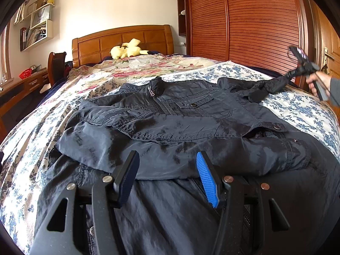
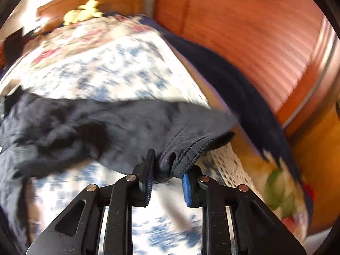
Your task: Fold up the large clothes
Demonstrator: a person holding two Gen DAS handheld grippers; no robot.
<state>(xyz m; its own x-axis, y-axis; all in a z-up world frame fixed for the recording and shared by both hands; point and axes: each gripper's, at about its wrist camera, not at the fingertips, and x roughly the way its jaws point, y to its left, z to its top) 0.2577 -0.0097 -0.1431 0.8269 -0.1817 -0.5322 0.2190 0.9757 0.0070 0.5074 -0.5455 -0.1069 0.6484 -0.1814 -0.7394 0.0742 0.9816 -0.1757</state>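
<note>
Left wrist: dark jacket (image 1: pixel 170 114) lies front-up on the floral bedspread (image 1: pixel 25 148), zipper closed, collar toward the headboard (image 1: pixel 125 40). 1 sleeve is folded across the chest. The other sleeve stretches out right, its cuff end (image 1: pixel 274 85) pinched in the right gripper (image 1: pixel 286 78), which a hand (image 1: pixel 318 82) holds off the bed edge. Left gripper (image 1: pixel 166 174) hovers over the jacket's lower part, jaws apart, nothing between the pads, no contact visible. Yellow plush (image 1: pixel 127 50) sits by the headboard, wardrobe (image 1: pixel 244 21) on the right.

Right wrist: frame is motion-blurred. Right gripper (image 2: pixel 167 174) is clamped on the sleeve cuff (image 2: pixel 180 157), fabric bunched between the 2 pads. Sleeve runs left toward the jacket body (image 2: pixel 42 131), lifted clear of the bedspread (image 2: pixel 102 68). Wardrobe (image 2: pixel 255 31) behind.
</note>
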